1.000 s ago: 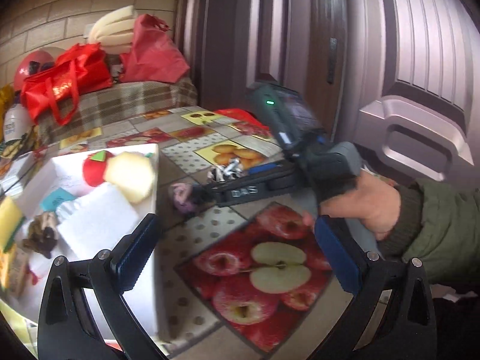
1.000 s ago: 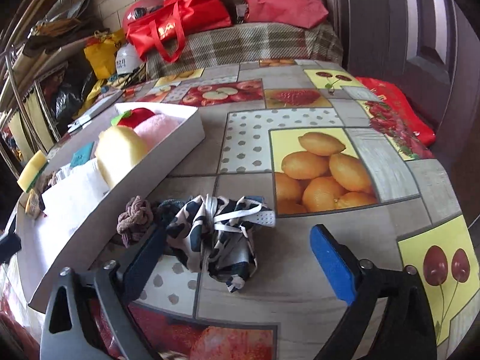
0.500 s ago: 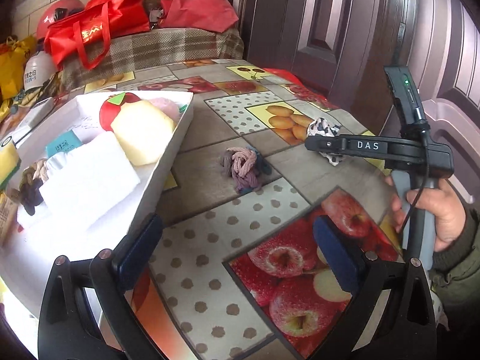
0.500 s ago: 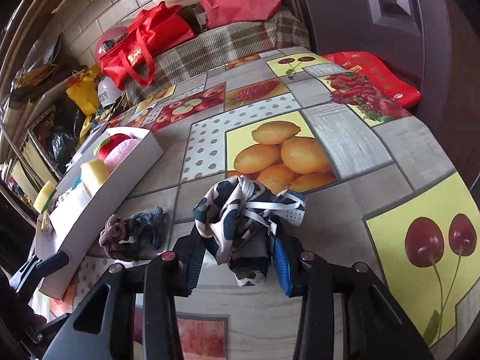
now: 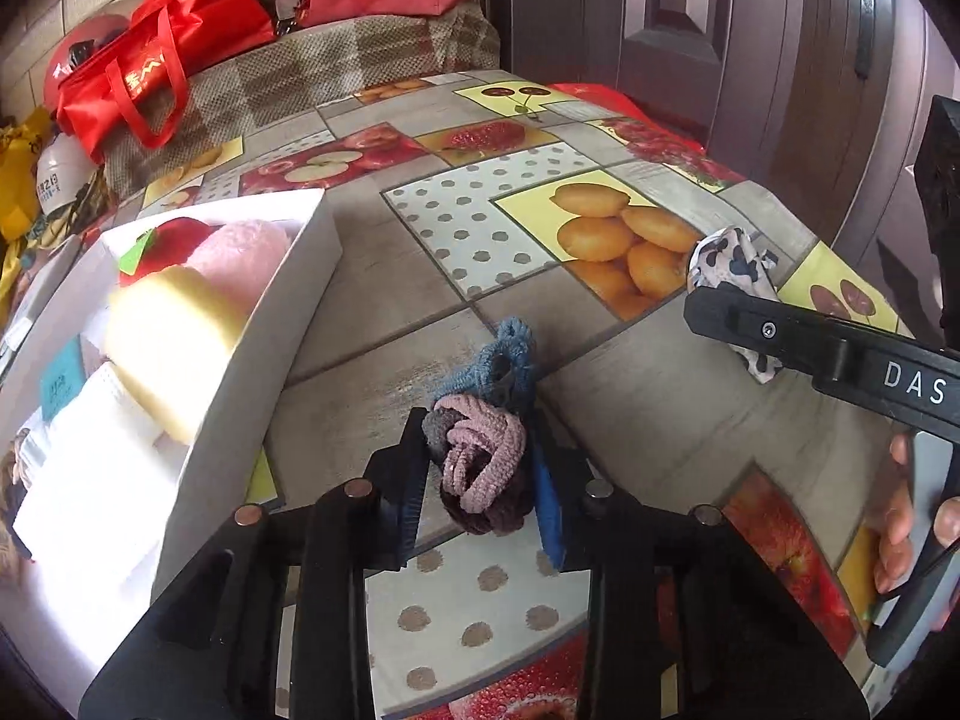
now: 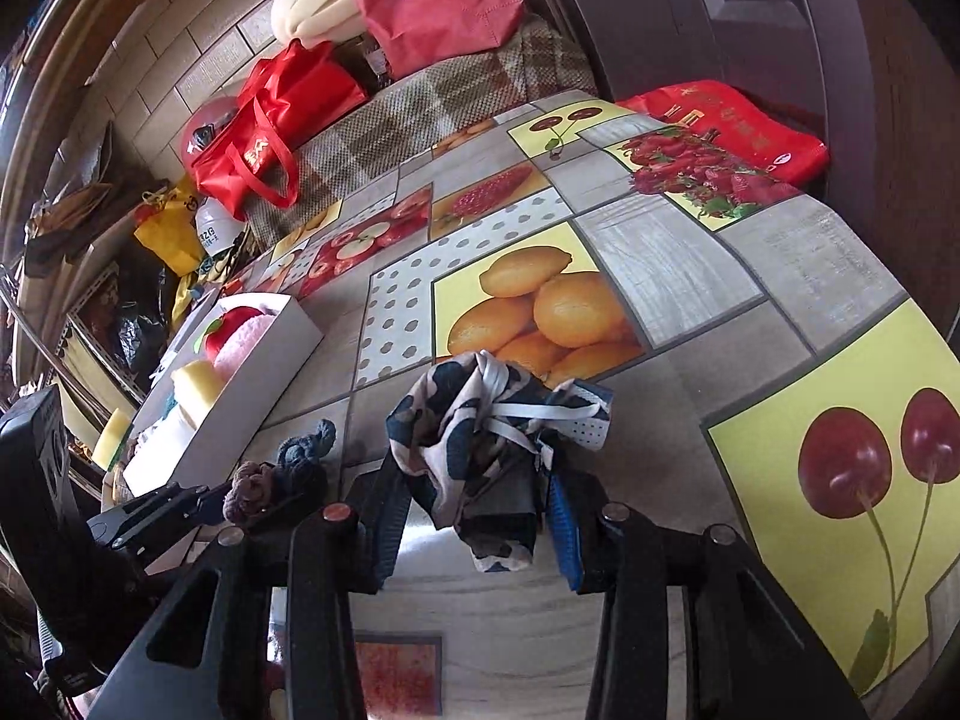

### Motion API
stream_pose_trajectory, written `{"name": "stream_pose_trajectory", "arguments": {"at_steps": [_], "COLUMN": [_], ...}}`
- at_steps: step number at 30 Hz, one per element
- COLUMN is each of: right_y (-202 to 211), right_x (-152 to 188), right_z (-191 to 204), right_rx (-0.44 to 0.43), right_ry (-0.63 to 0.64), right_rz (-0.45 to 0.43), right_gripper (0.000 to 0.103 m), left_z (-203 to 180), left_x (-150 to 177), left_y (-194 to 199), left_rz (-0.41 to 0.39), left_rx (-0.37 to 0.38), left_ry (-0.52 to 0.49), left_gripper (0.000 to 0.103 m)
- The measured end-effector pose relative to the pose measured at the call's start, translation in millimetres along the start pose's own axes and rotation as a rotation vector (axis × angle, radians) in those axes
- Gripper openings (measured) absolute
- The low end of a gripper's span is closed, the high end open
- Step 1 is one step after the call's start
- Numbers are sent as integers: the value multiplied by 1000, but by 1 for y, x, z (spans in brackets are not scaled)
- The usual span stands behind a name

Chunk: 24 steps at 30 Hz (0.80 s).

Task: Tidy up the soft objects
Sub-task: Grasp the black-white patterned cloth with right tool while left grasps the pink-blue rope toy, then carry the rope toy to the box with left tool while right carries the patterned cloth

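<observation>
A tangle of pink, purple and blue hair ties (image 5: 483, 450) lies on the fruit-print table (image 5: 384, 294) just right of the white box (image 5: 270, 324). My left gripper (image 5: 479, 483) has its jaws closing on the tangle, pads touching both sides. My right gripper (image 6: 474, 501) is shut on a black-and-white patterned cloth (image 6: 474, 420) over the orange print. The box holds a yellow sponge (image 5: 174, 348), a pink fluffy piece (image 5: 243, 258), a red plush apple (image 5: 171, 237) and white cloth. The right wrist view shows the hair ties (image 6: 282, 474) at the left gripper's tips.
Red bags (image 6: 270, 126) and a plaid cover (image 6: 420, 108) sit at the table's far end. A red packet (image 6: 732, 120) lies at the far right edge by the dark door (image 5: 690, 30). A hand (image 5: 900, 516) holds the right gripper's handle.
My left gripper came forward and down over the hair ties and its jaws drew in around them. My right gripper shut on the patterned cloth and rolled slightly.
</observation>
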State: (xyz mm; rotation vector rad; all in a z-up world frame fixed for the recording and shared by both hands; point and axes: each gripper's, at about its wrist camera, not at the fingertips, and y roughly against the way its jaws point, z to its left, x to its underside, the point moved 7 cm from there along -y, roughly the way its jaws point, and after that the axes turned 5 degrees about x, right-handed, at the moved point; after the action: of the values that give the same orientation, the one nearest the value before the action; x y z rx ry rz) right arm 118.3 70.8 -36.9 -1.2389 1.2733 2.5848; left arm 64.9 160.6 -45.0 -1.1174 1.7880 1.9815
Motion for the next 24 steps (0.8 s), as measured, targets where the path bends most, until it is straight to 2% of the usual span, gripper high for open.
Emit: {"name": "stream_pose_trajectory", "arguments": {"at_steps": [6, 10, 16, 24], "right_y": [8, 22, 53, 68], "right_x": [-1, -5, -6, 7], "right_z": [1, 5, 15, 49], "right_rx": [4, 25, 63, 67], "right_ry": [13, 33, 74, 173], "right_rz": [-40, -120, -282, -351], "right_gripper": [41, 41, 41, 42], "left_z": [-15, -14, -9, -4], "left_x": [-5, -7, -1, 8], "left_y": [26, 50, 71, 92], "left_rz": [-132, -240, -302, -370], "left_rx": [-32, -34, -56, -51], "left_ry": [-58, -59, -52, -42], "left_gripper": [27, 28, 28, 28]}}
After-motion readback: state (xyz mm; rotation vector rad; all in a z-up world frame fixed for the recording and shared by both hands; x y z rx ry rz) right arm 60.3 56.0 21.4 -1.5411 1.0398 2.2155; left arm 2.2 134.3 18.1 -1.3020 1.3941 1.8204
